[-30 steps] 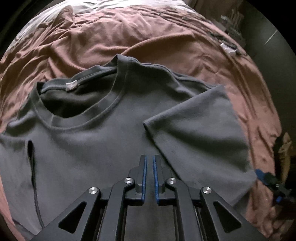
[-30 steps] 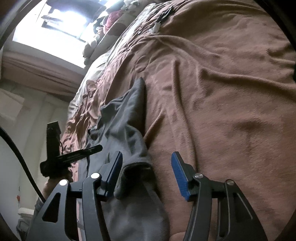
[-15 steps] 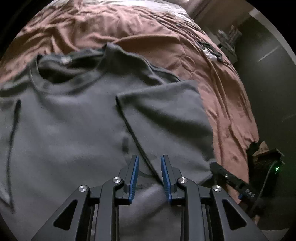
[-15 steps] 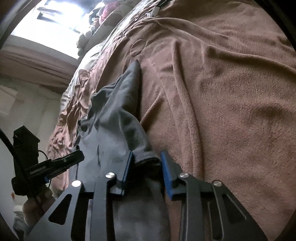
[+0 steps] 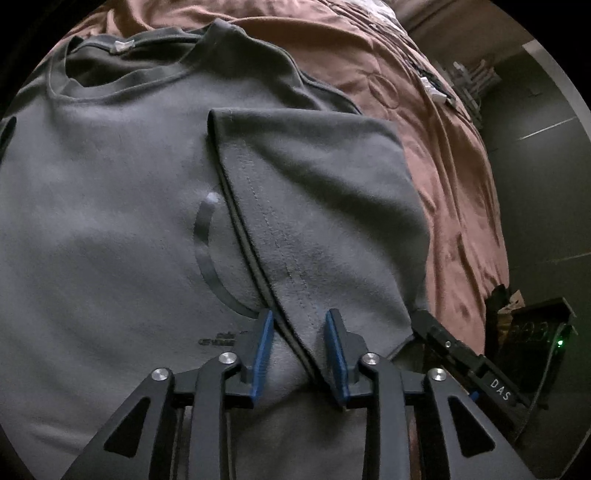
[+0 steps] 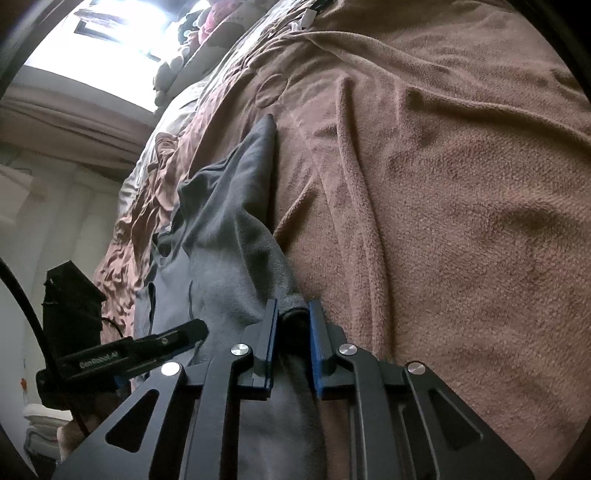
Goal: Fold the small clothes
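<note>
A grey t-shirt (image 5: 110, 221) lies flat, front up, on a brown blanket (image 5: 424, 110). Its sleeve (image 5: 314, 184) is folded in over the chest. My left gripper (image 5: 299, 347) hovers at the sleeve's lower corner. Its jaws are opening, the sleeve hem runs between them, and the pads do not press on it. In the right wrist view the shirt (image 6: 229, 251) runs away along its side edge. My right gripper (image 6: 291, 325) is closing on a bunched fold of that edge, with both blue pads against the cloth. One right finger (image 5: 443, 343) shows beside the sleeve.
Wrinkled blanket (image 6: 461, 184) covers the bed to the right of the shirt. Small white items and cables (image 5: 432, 85) lie at the far bed edge. A dark box with a green light (image 5: 535, 325) stands off the bed. A bright window (image 6: 110, 29) is at the far end.
My left gripper slid right along the shirt to the folded sleeve's lower corner, and its jaws went from shut to apart. The right jaws closed from wide open onto the shirt's edge fold.
</note>
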Motion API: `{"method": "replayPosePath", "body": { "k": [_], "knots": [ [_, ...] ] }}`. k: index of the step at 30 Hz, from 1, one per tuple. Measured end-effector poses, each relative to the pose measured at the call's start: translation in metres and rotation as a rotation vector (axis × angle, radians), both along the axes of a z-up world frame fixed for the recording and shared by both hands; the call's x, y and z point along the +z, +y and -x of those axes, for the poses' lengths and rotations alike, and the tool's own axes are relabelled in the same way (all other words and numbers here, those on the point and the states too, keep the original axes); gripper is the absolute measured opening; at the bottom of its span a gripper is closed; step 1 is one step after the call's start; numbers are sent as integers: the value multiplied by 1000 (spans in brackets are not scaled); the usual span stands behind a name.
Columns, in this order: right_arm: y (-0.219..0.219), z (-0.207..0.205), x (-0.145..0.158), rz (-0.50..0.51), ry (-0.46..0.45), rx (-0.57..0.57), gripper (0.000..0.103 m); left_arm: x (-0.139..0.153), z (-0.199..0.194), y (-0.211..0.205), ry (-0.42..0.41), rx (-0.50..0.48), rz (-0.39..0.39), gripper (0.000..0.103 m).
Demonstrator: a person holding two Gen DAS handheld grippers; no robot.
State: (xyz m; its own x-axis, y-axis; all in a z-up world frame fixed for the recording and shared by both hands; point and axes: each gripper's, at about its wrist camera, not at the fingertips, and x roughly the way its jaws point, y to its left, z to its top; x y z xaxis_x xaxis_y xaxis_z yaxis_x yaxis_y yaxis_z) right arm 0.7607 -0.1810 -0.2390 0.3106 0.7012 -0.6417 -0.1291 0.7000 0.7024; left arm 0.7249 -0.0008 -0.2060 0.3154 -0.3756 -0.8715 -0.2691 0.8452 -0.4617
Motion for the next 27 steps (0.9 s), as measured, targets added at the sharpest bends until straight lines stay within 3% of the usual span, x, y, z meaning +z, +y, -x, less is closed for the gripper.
{"method": "replayPosePath", "body": {
  "k": [5, 8, 11, 17, 20, 27],
  "knots": [
    [-3, 0, 0, -1, 7, 2, 12, -2, -2, 1, -26, 33, 7, 36],
    [-2, 0, 2, 15, 3, 10, 12, -7, -2, 3, -35, 58, -8, 10],
    [1, 3, 5, 39, -4, 24, 12, -4, 2, 6, -51, 59, 5, 6],
    [5, 4, 9, 78, -6, 34, 12, 3, 10, -1, -35, 7, -55, 6],
    [8, 7, 13, 100, 7, 35, 12, 1, 7, -6, -27, -27, -98, 11],
    [-2, 7, 22, 102, 34, 30, 13, 15, 9, 8, -49, -28, -121, 22]
  ]
}}
